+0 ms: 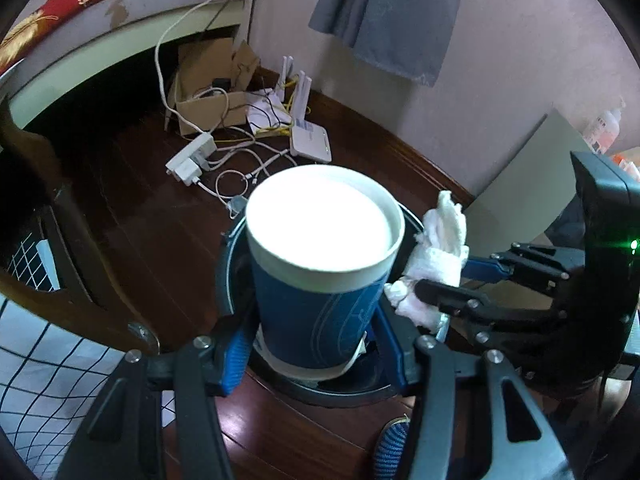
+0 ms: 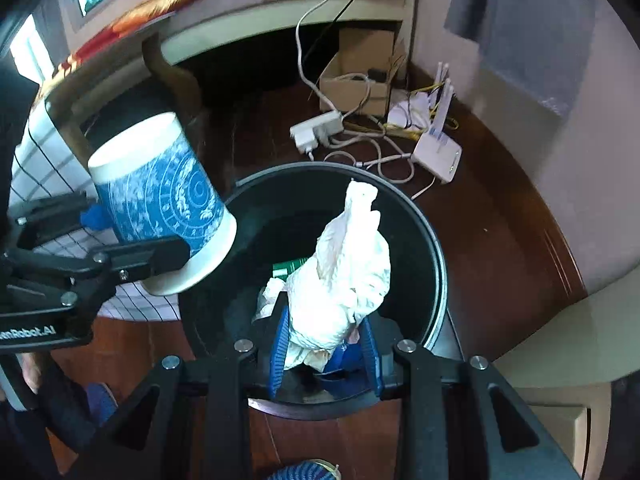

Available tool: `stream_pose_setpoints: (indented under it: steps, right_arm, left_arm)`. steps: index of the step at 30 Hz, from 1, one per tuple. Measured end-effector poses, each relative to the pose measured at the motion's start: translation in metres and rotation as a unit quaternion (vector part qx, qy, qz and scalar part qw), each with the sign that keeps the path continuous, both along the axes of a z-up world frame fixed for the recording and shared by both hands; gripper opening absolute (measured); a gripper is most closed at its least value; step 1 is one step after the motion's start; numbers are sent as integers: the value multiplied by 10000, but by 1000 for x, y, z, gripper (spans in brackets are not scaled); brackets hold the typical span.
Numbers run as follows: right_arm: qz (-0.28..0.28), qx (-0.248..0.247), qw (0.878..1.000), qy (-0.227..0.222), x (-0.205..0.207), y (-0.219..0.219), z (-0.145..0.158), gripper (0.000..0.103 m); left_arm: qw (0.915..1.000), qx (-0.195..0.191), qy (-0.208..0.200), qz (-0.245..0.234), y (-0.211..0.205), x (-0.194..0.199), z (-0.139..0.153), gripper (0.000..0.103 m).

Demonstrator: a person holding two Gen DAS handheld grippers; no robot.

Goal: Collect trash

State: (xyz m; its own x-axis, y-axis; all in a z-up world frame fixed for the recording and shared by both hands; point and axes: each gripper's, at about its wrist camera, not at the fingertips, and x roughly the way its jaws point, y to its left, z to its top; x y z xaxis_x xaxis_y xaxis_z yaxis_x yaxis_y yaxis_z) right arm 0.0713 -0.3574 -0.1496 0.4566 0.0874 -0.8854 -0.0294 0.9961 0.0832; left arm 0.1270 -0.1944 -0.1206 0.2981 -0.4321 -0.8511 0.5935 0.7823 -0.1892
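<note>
right gripper (image 2: 326, 344) clamps the tissue (image 2: 344, 276) directly over the bin (image 2: 434, 248); left gripper (image 1: 312, 344) grips the cup (image 2: 160, 200) at the bin's nine o'clock rim.

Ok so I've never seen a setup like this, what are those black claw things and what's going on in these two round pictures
No robot here: a person holds a two-fingered grabber in each hand, and a wide-angle camera on each looks along its fingers, hence the round pictures.

The left grabber's view shows the left gripper, jaws shut on a blue and white paper cup.

The right one's view shows the right gripper, jaws shut on a crumpled white tissue.

Both are held over a black bin on a dark wood floor. Some rubbish already lies inside.

Behind it sit a white router, cables and a cardboard box.
</note>
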Motion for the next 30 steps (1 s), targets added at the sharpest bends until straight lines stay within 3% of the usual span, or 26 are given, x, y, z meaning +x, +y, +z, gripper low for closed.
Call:
stream_pose_setpoints:
  steps: [2, 4, 6, 7, 8, 10, 13, 25, 30]
  right_arm:
    - [50, 55, 10000, 55, 3, -1, -6, 35]
    - [129, 36, 9999, 88, 6, 1, -11, 36]
    - [110, -216, 9995, 176, 8, -1, -21, 64]
    - [-5, -312, 9992, 264, 7, -6, -27, 100]
    - [-4, -290, 9992, 264, 5, -8, -28, 103]
    - [-95, -554, 9981, 250, 2, -13, -25, 103]
    - [-252, -634, 9976, 139, 0, -18, -15, 103]
    - [-458, -681, 9964, -223, -9, 10, 33, 103]
    - [-432, -603, 9964, -406, -19, 30, 61, 103]
  left_arm:
    - [10000, 15, 66, -55, -4, 2, -5, 57]
    - [9996, 34, 217, -162, -8, 5, -13, 63]
    - [9996, 206, 172, 28, -4, 9, -19, 68]
    - [9995, 245, 144, 115, 0, 10, -20, 77]
    - [9994, 247, 119, 227, 7, 11, -18, 80]
    - [9989, 256, -45, 392, 19, 9, -11, 84]
    - [9970, 340, -309, 623, 33, 5, -1, 103]
    - [9911, 326, -783, 1026, 65, -15, 32, 103]
    - [9869, 314, -1115, 1124, 80, -35, 60, 103]
